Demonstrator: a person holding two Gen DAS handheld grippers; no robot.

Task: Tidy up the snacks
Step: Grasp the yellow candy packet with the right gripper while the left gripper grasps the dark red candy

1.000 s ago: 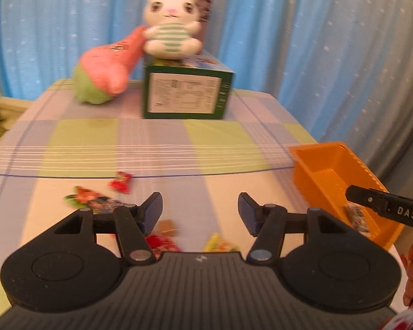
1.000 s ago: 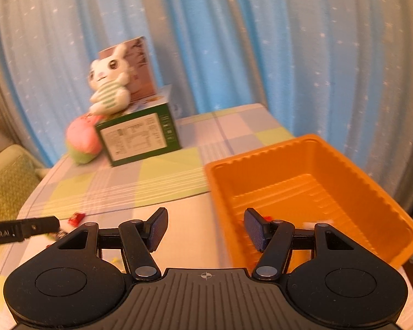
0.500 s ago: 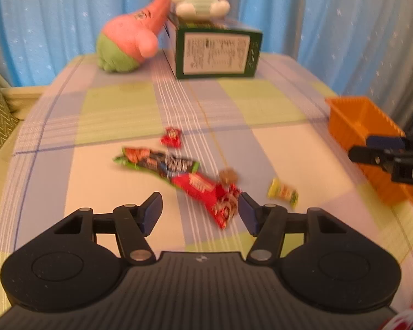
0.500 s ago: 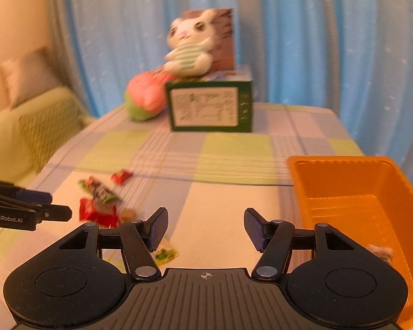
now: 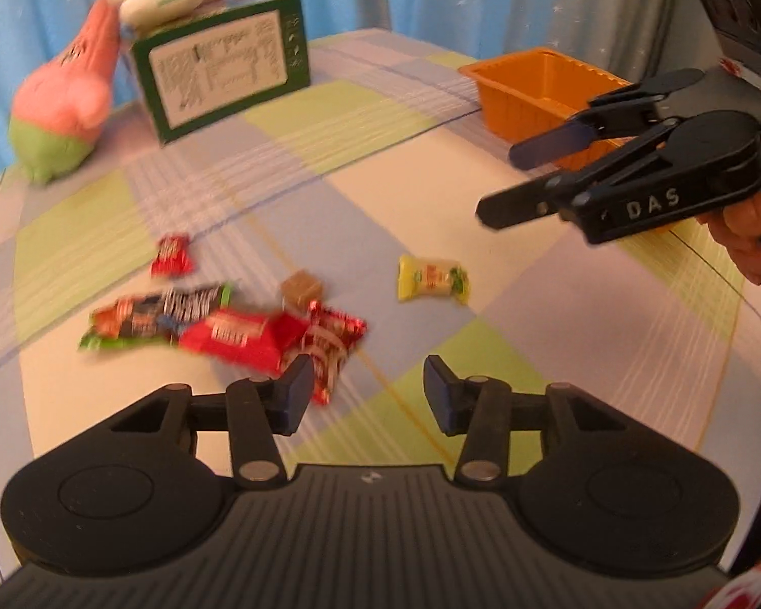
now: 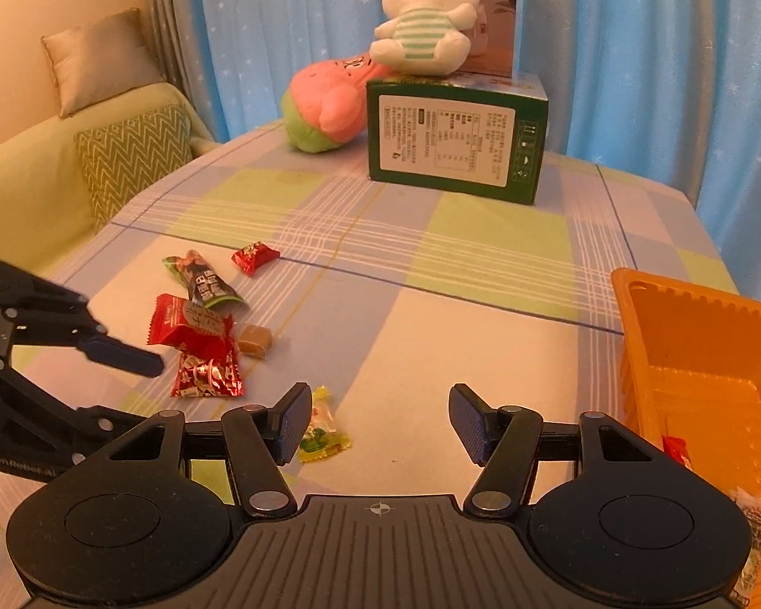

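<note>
Left gripper: fingers closing, nothing between them, above the desk just beside the red wrappers. Right gripper: fingers about half open, empty, yellow candy by its left finger. Remaining snacks sit mid-desk toward the left edge. Orange tray at the right edge, a few wrappers inside.

Orange tray was cut off at right edge; snack wrappers near the tablecloth's left edge were blurred, print unreadable.
</note>
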